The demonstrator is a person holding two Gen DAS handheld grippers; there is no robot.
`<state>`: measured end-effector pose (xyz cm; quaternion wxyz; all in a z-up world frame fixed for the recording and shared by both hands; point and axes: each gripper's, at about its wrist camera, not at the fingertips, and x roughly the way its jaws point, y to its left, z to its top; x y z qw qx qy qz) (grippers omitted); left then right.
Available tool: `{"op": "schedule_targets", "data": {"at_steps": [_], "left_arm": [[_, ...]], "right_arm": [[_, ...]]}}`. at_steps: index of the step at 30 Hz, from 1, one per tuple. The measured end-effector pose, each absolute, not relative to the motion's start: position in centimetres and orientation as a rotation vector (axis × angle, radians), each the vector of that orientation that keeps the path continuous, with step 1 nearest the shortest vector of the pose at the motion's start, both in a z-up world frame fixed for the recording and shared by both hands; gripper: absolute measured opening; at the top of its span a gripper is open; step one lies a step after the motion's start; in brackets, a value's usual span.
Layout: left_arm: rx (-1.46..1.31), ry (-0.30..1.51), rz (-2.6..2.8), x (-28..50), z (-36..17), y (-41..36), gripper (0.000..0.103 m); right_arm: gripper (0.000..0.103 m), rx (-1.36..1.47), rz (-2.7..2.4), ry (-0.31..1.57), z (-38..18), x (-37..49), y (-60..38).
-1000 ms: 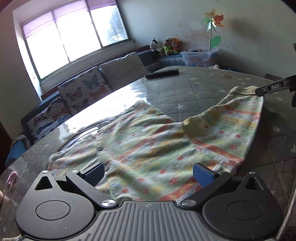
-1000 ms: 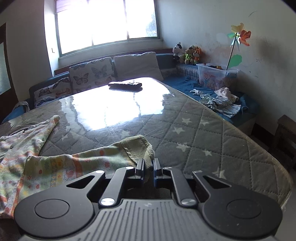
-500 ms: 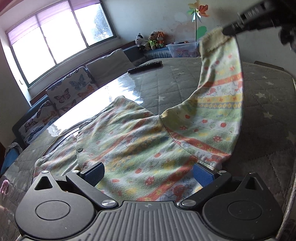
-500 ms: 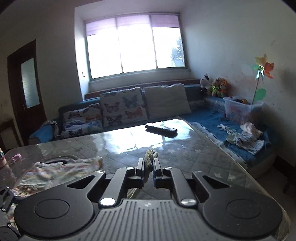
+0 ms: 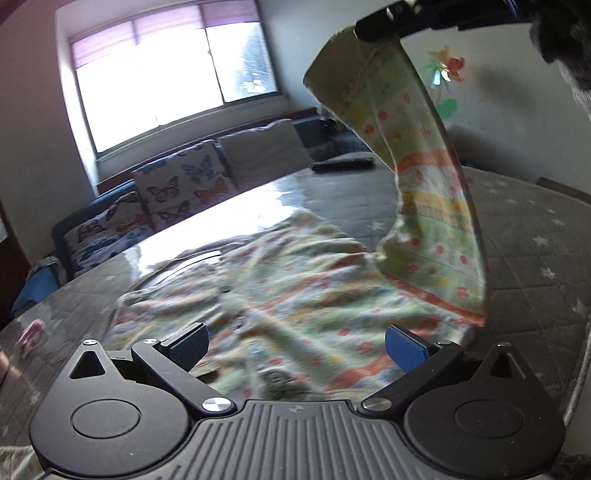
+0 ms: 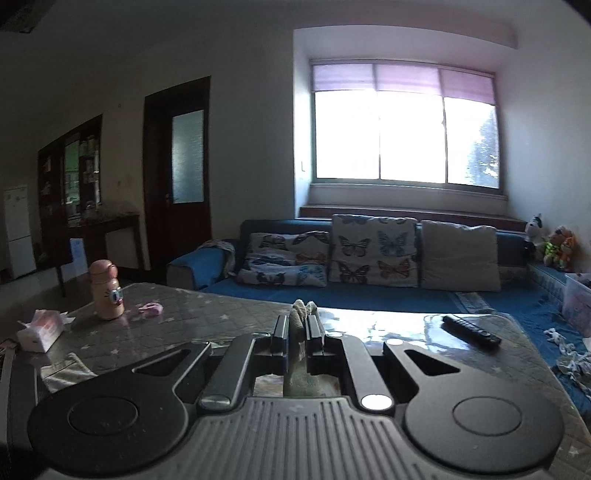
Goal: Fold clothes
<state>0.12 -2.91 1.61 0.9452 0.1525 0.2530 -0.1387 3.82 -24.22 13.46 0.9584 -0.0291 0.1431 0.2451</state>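
Note:
A small patterned yellow-green garment [image 5: 280,295] lies spread on the grey quilted table [image 5: 535,236]. My left gripper [image 5: 295,343] is open, low over the garment's near edge, holding nothing. My right gripper [image 6: 296,328] is shut on the cuff [image 6: 303,308] of the garment's sleeve. In the left wrist view the right gripper [image 5: 373,31] holds that sleeve [image 5: 424,192] high above the table, hanging down to the garment's right side.
A black remote [image 6: 471,329] lies at the table's far right. A pink bottle [image 6: 106,291], a tissue pack [image 6: 38,329] and a small pink item [image 6: 150,308] stand at the far left. A blue sofa with cushions [image 6: 369,254] runs behind the table.
My right gripper has lifted the sleeve cuff from the table to high above it and swung left. My left gripper has stayed open over the near edge.

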Motion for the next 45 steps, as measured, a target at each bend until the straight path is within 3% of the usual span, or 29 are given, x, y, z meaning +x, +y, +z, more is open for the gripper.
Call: {"op": "schedule_targets", "data": {"at_steps": [13, 18, 21, 35, 45], "left_arm": [[0.174, 0.554, -0.025, -0.9, 1.2, 6.2, 0.103], [0.144, 0.560, 0.037, -1.0, 1.3, 8.1, 0.103], [0.138, 0.550, 0.054, -0.9, 1.6, 8.6, 0.103], [0.159, 0.562, -0.030, 0.8, 1.1, 5.2, 0.103], [0.172, 0.587, -0.017, 1.9, 0.5, 4.7, 0.103]], "right_arm": [[0.008, -0.243, 0.775, 0.465, 6.7, 2.5, -12.0], [0.019, -0.287, 0.845, 0.535, 4.6, 1.2, -11.1], [0.026, -0.298, 0.851, 0.568, 4.0, 0.5, -12.2], [0.025, -0.147, 0.484, 0.775, -0.6, 2.7, -24.1], [0.025, -0.132, 0.437, 0.661, 1.0, 7.3, -23.6]]}}
